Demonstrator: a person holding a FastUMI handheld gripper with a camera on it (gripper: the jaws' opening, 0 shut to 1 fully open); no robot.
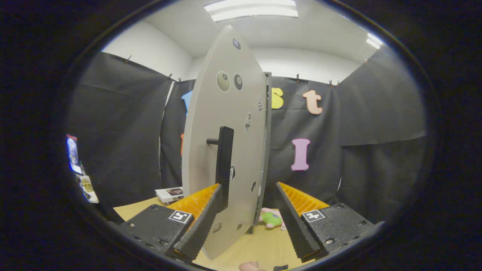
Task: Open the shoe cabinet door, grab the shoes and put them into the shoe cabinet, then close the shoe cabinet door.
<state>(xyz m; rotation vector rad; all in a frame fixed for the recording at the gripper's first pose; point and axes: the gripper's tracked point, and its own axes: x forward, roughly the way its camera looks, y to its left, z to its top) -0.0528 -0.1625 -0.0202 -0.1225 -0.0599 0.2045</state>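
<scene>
A wooden surface (260,244) sits inside black cloth walls. The tool (248,222) gapes apart around the open cabinet door (226,150), whose handle (224,165) touches one finger. A shoe (272,218) lies beyond; books (170,194) at the far edge.

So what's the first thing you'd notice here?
The big grey door standing edge-on between the open gripper's fingers, dotted with small stickers. Its black handle sticks out just ahead of the left finger. Beyond the door, a pink and green shoe lies on the wooden table.
</scene>
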